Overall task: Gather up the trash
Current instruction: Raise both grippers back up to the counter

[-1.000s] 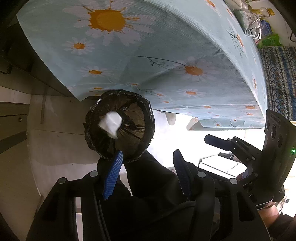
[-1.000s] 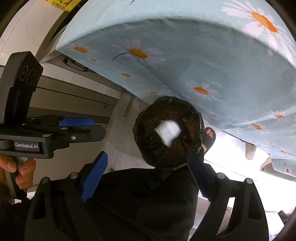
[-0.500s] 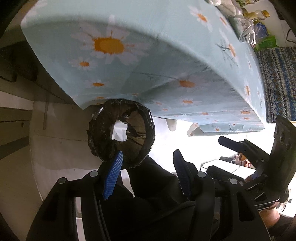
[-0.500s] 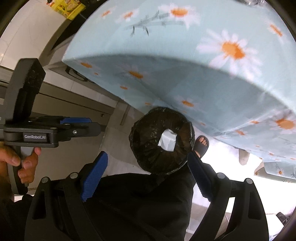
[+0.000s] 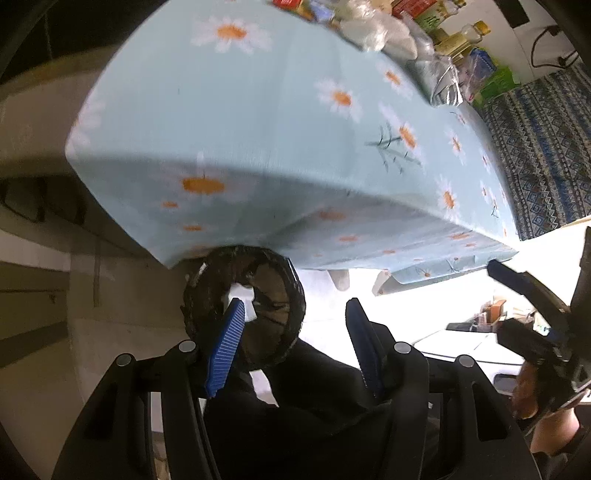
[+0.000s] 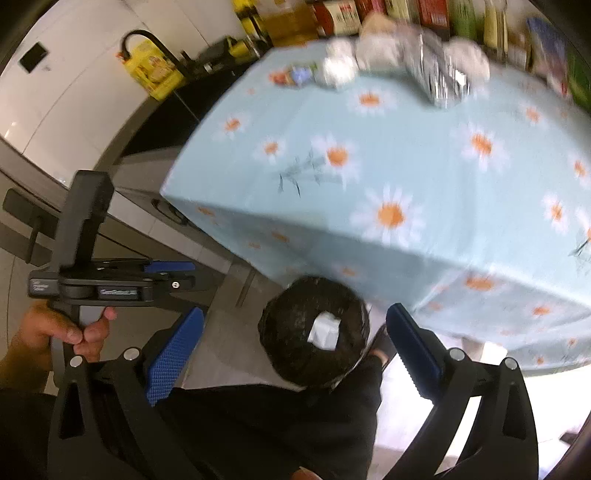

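Note:
A round bin lined with a black bag (image 5: pixel 273 325) (image 6: pixel 291 332) stands on the floor by the table's corner. A crumpled white paper (image 5: pixel 242 295) (image 6: pixel 325 330) lies inside it. My left gripper (image 5: pixel 295 310) hangs above the bin, its jaws partly apart with nothing between them; it also shows in the right wrist view (image 6: pixel 190 275). My right gripper (image 6: pixel 295 314) is above the bin too, its jaws opening wide and holding nothing. Crumpled foil (image 6: pixel 439 81) (image 5: pixel 441 86) and white wads (image 6: pixel 340 70) lie at the far side of the table.
The table (image 5: pixel 258 129) (image 6: pixel 406 166) wears a pale blue daisy cloth that hangs over the edge beside the bin. Bottles and boxes (image 6: pixel 424 14) line its far edge. A counter and cabinet (image 6: pixel 92 110) stand to the left. The person's dark trouser leg (image 6: pixel 258 424) fills the foreground.
Both grippers have risen and tipped upward, so the tabletop and its far items have come into view. The bin looks smaller and lower. The right gripper's jaws have widened.

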`<act>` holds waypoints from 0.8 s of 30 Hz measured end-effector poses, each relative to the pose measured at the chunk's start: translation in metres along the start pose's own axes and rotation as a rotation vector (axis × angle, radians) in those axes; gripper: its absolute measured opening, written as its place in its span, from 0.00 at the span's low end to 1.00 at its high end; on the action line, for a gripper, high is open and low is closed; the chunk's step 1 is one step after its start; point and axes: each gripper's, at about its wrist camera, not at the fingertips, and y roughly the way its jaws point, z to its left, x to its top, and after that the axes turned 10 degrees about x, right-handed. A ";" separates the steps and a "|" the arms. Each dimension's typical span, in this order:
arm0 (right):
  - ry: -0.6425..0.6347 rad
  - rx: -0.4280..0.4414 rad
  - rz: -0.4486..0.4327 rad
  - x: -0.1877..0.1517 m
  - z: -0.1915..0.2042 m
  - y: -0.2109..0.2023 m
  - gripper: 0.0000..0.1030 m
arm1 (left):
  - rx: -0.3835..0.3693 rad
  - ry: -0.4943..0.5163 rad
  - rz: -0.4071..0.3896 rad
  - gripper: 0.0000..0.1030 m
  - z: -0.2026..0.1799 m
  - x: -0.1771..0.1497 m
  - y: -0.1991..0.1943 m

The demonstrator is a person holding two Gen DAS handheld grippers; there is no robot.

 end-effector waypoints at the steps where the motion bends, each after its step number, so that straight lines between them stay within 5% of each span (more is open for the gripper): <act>1: -0.002 -0.011 -0.011 0.002 0.002 -0.003 0.95 | 0.003 0.005 -0.009 0.53 -0.001 0.001 -0.003; 10: 0.071 0.025 -0.132 0.030 -0.018 -0.039 0.95 | 0.025 0.089 -0.119 0.53 -0.016 0.028 -0.044; 24: -0.006 -0.076 -0.197 0.100 -0.053 -0.072 0.81 | 0.015 0.115 -0.194 0.53 -0.043 0.071 -0.072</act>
